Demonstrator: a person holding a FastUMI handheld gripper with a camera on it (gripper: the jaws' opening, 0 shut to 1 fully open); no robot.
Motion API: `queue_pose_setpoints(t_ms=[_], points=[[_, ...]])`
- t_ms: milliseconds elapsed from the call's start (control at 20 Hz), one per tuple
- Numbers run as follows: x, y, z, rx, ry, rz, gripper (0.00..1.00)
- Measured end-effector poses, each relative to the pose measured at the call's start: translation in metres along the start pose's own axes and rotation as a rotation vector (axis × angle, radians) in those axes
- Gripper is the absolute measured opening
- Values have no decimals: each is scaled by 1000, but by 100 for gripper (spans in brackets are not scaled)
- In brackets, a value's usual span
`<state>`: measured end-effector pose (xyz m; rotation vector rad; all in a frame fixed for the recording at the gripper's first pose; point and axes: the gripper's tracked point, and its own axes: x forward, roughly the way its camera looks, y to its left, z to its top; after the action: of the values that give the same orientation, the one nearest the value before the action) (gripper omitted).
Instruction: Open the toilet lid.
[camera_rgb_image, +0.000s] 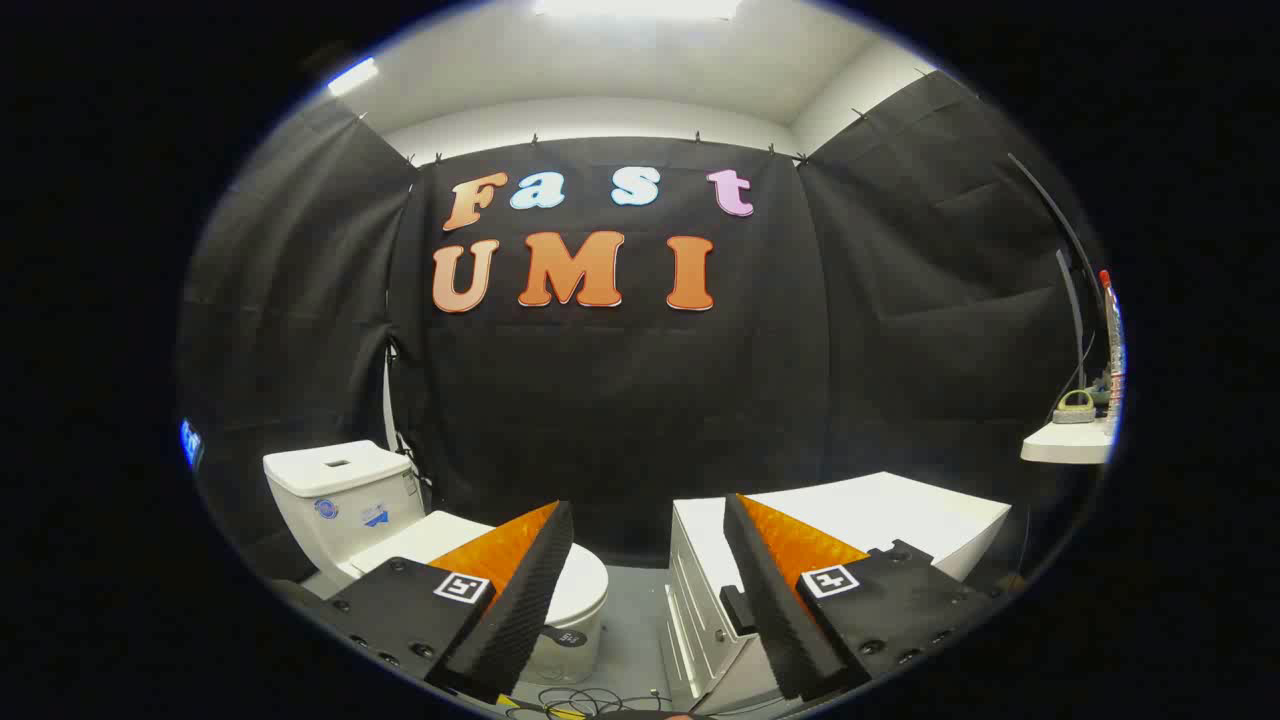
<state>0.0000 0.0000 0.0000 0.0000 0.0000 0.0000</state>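
Note:
A white toilet (345, 500) stands low on the left against the black cloth wall, its tank upright behind the bowl. Its lid (583, 585) lies down flat over the bowl, partly hidden behind my left finger (510, 600). My gripper (648, 530) is open, with a wide gap and nothing between its fingers. It hovers well above and short of the toilet, the lid's front rim showing just beyond the left finger. The right finger (775, 590) overlaps a white cabinet.
A white cabinet with drawers (880, 520) stands on the right, beside the toilet, with a strip of grey floor (630, 620) between them. Loose cables (575, 700) lie on the floor below my fingers. A small white shelf (1068, 440) with items juts from the right wall.

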Motion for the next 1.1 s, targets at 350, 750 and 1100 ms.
queue_pose_setpoints(t_ms=[350,750,1100], points=[[0,-1,2,1,-5,-3,97],[0,1,2,-1,-6,3,97],[0,-1,1,3,-2,1,97]])
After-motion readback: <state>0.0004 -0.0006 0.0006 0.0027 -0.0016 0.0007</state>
